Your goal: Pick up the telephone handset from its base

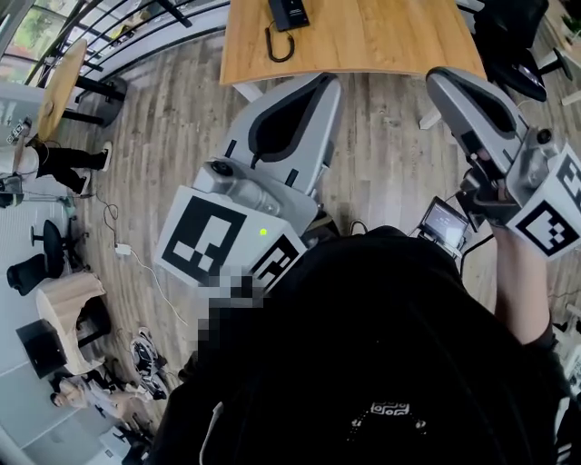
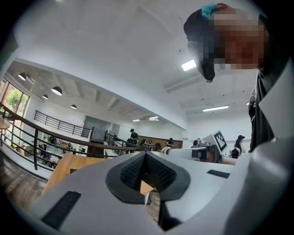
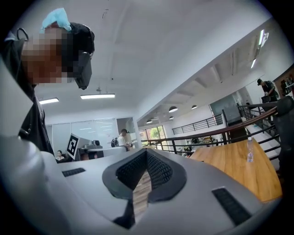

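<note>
The black telephone [image 1: 288,13] sits on the far edge of the wooden table [image 1: 381,41], with its curled cord [image 1: 278,45] trailing toward me. Both grippers are held close to my body, well short of the table and above the plank floor. My left gripper [image 1: 327,86] points up toward the table's near edge; its jaws are shut with nothing in them. My right gripper [image 1: 440,82] is level with it on the right, also shut and empty. In the left gripper view the left gripper [image 2: 145,156] tips meet; in the right gripper view the right gripper [image 3: 147,153] tips meet too.
A black office chair [image 1: 517,45] stands by the table's right end. A small screen [image 1: 445,222] sits low between my body and the right gripper. A railing [image 1: 136,36] and a round table [image 1: 62,82] lie at the left. A bottle [image 3: 249,149] stands on the wooden table.
</note>
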A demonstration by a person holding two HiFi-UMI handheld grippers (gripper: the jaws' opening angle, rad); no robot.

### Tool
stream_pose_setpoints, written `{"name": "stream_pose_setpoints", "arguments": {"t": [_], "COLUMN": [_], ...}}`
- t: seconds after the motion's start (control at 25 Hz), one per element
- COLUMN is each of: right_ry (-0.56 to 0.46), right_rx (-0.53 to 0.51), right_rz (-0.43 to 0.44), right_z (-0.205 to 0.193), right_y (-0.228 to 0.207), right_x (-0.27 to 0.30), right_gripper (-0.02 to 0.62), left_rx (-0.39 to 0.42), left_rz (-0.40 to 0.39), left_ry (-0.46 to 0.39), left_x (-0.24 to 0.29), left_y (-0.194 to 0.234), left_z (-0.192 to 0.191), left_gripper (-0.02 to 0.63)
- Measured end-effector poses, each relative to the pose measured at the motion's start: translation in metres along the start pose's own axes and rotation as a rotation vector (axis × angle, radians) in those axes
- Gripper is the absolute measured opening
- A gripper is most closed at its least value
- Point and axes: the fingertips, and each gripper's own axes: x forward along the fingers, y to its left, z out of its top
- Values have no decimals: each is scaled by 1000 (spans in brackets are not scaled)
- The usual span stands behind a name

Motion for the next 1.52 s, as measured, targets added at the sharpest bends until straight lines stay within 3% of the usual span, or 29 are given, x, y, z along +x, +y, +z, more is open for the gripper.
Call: {"name": "stream_pose_setpoints", "arguments": {"t": [0.32,0.76,1.04,1.12,1.28,1.44,1.52], "right_ry": [44,104,103,110,133,122,96], "right_rx": [-26,-19,-38,-69,-215,-335,-347], "right_rz": [9,29,7,-29,-258,-331,-357], "right_z": [-5,-10,13,14,-25,-36,-33], "right_y": [-4,-3,24,26,-7,4,20], "right_x": [15,29,93,123,192,222,229], "right_gripper": [17,17,17,17,17,17,17], "left_rx": [-18,-9,-11,2,78,116,112], "left_rz": [-24,-29,-44,-26,145,187,192], "left_ry": [11,-19,-13,-4,17,13,6], "left_x": [14,21,-11,-18,-9,-10,-19], "left_y": [22,13,64,98,189,211,214], "left_z": [-7,4,25,30,8,9,13], "left_gripper": [5,5,5,5,5,5,5]}}
